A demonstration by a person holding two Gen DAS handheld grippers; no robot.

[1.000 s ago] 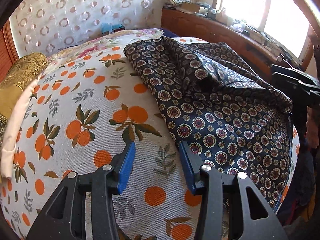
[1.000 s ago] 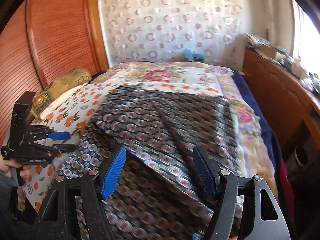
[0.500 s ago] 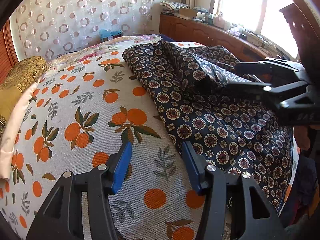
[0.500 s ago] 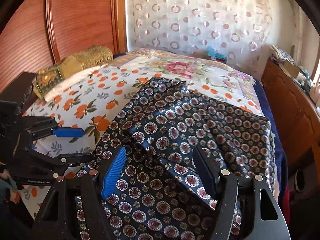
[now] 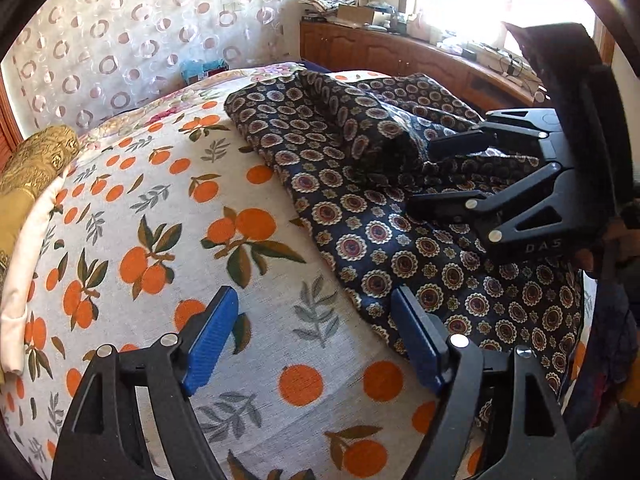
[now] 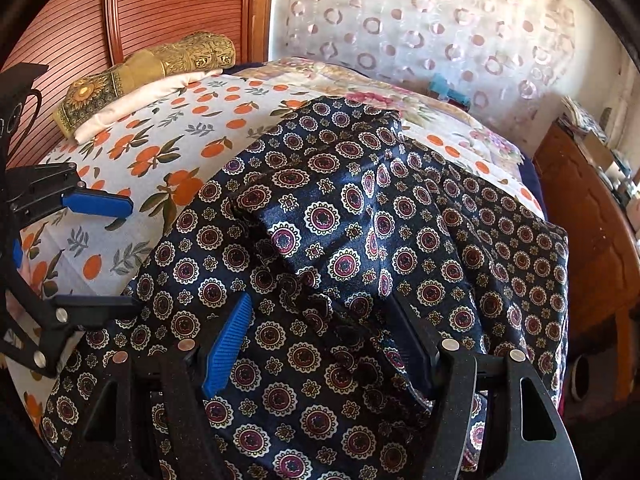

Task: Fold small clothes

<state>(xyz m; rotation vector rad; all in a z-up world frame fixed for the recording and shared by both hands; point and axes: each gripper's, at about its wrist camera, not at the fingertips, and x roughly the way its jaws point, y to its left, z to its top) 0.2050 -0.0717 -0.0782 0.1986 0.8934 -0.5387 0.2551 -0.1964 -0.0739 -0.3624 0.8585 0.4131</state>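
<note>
A dark navy garment with round medallion print (image 5: 384, 216) lies rumpled on the right half of the bed; it fills the right wrist view (image 6: 344, 248). My left gripper (image 5: 316, 344) is open and empty, low over the orange-print sheet, its right finger at the garment's near edge. My right gripper (image 6: 328, 340) is open, its fingers spread over a raised fold of the garment. It shows in the left wrist view (image 5: 424, 176) reaching in from the right above the cloth. The left gripper shows in the right wrist view (image 6: 100, 256) at the garment's left edge.
The bed has an orange-print sheet (image 5: 160, 240) and a floral cover (image 6: 400, 96) at the far end. A gold pillow (image 6: 160, 68) lies by the wooden headboard (image 6: 160, 8). A wooden cabinet (image 6: 592, 232) runs along the right side. A patterned curtain (image 5: 120, 40) hangs behind.
My right gripper has moved forward and down over the garment, coming close to the cloth. My left gripper has shifted slightly toward the garment's edge and opened a little wider.
</note>
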